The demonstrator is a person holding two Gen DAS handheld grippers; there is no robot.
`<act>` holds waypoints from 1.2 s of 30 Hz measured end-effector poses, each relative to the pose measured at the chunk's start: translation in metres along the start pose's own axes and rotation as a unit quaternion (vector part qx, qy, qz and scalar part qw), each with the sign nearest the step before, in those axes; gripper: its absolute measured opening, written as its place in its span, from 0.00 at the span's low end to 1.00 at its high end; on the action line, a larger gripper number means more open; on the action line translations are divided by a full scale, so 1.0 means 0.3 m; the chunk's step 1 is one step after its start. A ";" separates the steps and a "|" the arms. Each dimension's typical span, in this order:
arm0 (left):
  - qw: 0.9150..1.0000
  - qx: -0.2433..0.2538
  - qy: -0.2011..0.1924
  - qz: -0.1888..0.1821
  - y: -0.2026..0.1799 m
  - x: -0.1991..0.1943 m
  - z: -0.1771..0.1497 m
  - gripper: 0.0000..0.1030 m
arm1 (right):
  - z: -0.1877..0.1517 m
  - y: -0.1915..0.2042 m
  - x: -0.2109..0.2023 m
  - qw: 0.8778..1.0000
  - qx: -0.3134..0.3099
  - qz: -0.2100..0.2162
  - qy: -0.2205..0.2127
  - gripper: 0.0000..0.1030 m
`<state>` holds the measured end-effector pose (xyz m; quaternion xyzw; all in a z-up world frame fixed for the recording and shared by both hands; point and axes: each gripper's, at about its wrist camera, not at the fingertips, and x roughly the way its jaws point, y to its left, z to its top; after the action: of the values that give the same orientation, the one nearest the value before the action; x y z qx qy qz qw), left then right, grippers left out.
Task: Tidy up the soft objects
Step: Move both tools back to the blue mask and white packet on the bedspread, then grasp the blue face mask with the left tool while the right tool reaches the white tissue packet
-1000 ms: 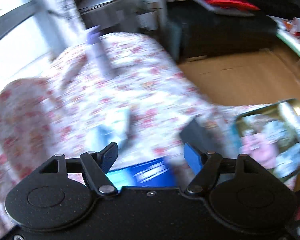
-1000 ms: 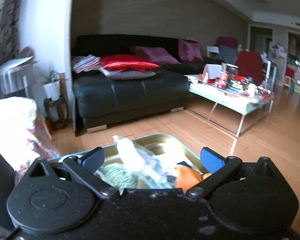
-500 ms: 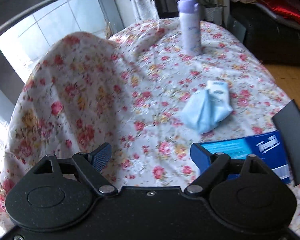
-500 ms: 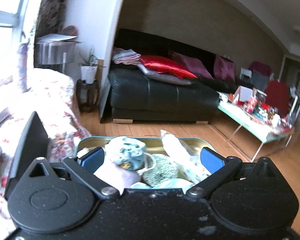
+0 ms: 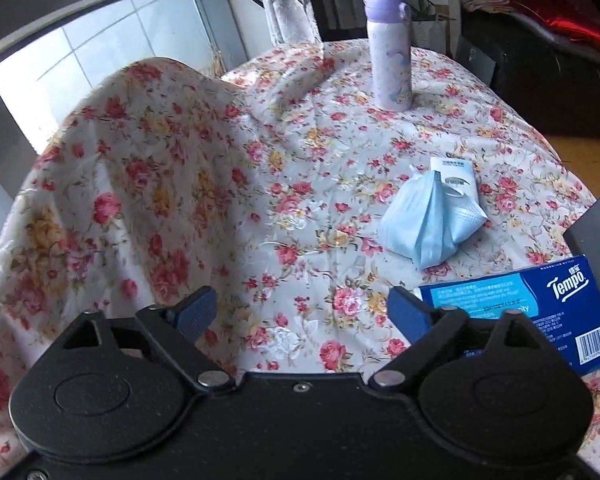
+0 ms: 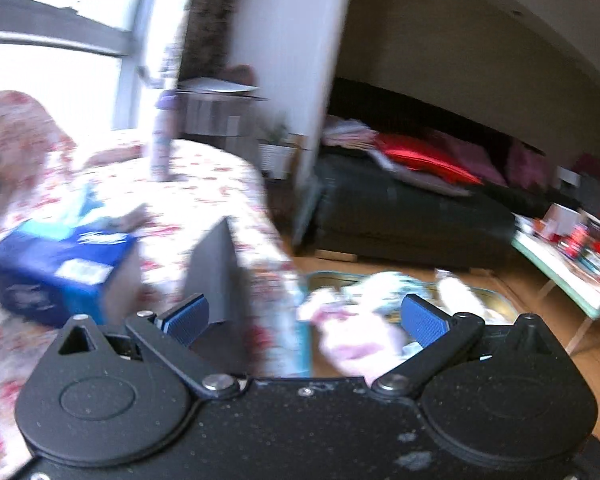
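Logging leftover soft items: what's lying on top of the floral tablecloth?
On the floral tablecloth: a crumpled blue face mask overlapping a white packet, a lilac bottle and a blue Tempo tissue box. What the cloth covers at left is hidden.

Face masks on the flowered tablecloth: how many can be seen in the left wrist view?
1. The light blue face mask lies crumpled on the flowered tablecloth, between the purple-capped bottle and the blue tissue pack. Another could be folded within the bundle.

Both claws apparently empty, jaws apart: left claw [image 5: 302, 312], right claw [image 6: 304, 318]
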<state>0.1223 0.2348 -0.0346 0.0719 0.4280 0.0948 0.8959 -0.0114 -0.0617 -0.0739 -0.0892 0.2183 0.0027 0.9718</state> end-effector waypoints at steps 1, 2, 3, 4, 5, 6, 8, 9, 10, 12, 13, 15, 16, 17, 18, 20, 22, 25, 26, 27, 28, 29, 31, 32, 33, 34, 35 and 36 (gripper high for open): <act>1.000 0.001 0.004 -0.001 -0.004 0.010 0.002 0.88 | -0.004 0.024 -0.011 1.000 -0.007 0.014 -0.001 1.00; 1.000 -0.001 0.007 -0.001 -0.008 0.015 0.005 0.88 | -0.010 0.050 -0.027 1.000 -0.012 0.027 -0.007 1.00; 1.000 -0.003 0.008 -0.002 -0.011 0.019 0.006 0.88 | -0.019 0.073 -0.043 0.999 -0.017 0.038 -0.017 1.00; 1.000 -0.006 0.009 -0.004 -0.014 0.021 0.008 0.88 | -0.026 0.094 -0.057 0.998 -0.023 0.044 -0.026 1.00; 1.000 -0.009 0.012 -0.007 -0.018 0.025 0.009 0.88 | -0.029 0.119 -0.069 0.998 -0.034 0.051 -0.031 1.00; 1.000 -0.013 0.018 -0.009 -0.022 0.032 0.010 0.88 | -0.031 0.137 -0.079 0.996 -0.046 0.064 -0.035 1.00; 0.999 -0.017 0.031 -0.013 -0.037 0.050 0.009 0.88 | -0.035 0.166 -0.097 0.993 -0.062 0.093 -0.036 1.00; 0.999 -0.016 0.039 -0.015 -0.048 0.061 0.010 0.88 | -0.038 0.176 -0.104 0.992 -0.066 0.106 -0.035 1.00; 0.999 -0.013 0.045 -0.015 -0.060 0.070 0.009 0.88 | -0.038 0.184 -0.107 0.990 -0.069 0.119 -0.031 1.00; 0.999 -0.001 0.052 -0.013 -0.086 0.086 0.013 0.88 | -0.037 0.188 -0.112 0.987 -0.072 0.138 -0.026 1.00; 0.999 0.004 0.053 -0.009 -0.096 0.092 0.015 0.88 | -0.036 0.188 -0.114 0.986 -0.073 0.145 -0.024 1.00; 0.999 0.009 0.053 -0.004 -0.109 0.100 0.019 0.88 | -0.035 0.184 -0.110 0.985 -0.074 0.156 -0.016 1.00; 0.999 0.009 0.052 -0.003 -0.111 0.103 0.022 0.88 | -0.032 0.179 -0.106 0.984 -0.070 0.161 -0.008 1.00; 0.999 0.008 0.053 -0.002 -0.112 0.106 0.026 0.88 | -0.029 0.170 -0.097 0.984 -0.063 0.167 0.003 1.00; 0.999 0.006 0.054 -0.002 -0.111 0.111 0.030 0.88 | -0.029 0.158 -0.094 0.983 -0.053 0.173 0.013 1.00; 0.998 0.001 0.058 -0.004 -0.107 0.123 0.042 0.88 | -0.020 0.137 -0.066 0.982 -0.023 0.182 0.033 1.00; 0.998 -0.002 0.059 -0.003 -0.106 0.135 0.055 0.88 | -0.012 0.114 -0.041 0.982 0.006 0.184 0.046 0.99; 0.998 0.004 0.057 -0.001 -0.119 0.160 0.074 0.88 | -0.007 0.089 -0.008 0.984 0.031 0.167 0.060 1.00; 0.998 0.005 0.056 -0.002 -0.124 0.170 0.083 0.88 | -0.007 0.084 0.001 0.984 0.036 0.163 0.065 1.00; 0.999 0.005 0.053 -0.005 -0.128 0.178 0.092 0.88 | -0.008 0.078 0.010 0.984 0.041 0.161 0.071 0.99; 0.999 0.003 0.050 -0.010 -0.131 0.184 0.101 0.88 | -0.008 0.071 0.018 0.983 0.048 0.159 0.076 0.99; 0.999 -0.002 0.047 -0.013 -0.132 0.191 0.111 0.88 | -0.009 0.065 0.024 0.983 0.054 0.157 0.081 0.99; 0.999 -0.014 0.041 -0.023 -0.130 0.204 0.130 0.88 | -0.014 0.062 0.033 0.983 0.059 0.154 0.086 0.99; 0.999 -0.021 0.040 -0.027 -0.129 0.212 0.140 0.88 | -0.019 0.062 0.034 0.982 0.058 0.154 0.087 0.99; 0.998 -0.028 0.041 -0.030 -0.127 0.221 0.151 0.88 | -0.022 0.069 0.038 0.982 0.056 0.155 0.089 0.99; 0.998 -0.035 0.042 -0.031 -0.126 0.228 0.162 0.88 | -0.022 0.073 0.036 0.982 0.054 0.155 0.089 0.99; 0.998 -0.043 0.041 -0.037 -0.125 0.233 0.173 0.88 | -0.023 0.079 0.035 0.982 0.050 0.156 0.089 0.99; 0.997 -0.049 0.038 -0.047 -0.124 0.238 0.183 0.88 | -0.024 0.086 0.032 0.983 0.045 0.157 0.087 0.99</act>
<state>0.2131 0.2127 -0.0618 0.0040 0.4597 0.0762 0.8848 -0.0069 -0.0380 -0.0890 -0.0099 0.3137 0.1373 0.9395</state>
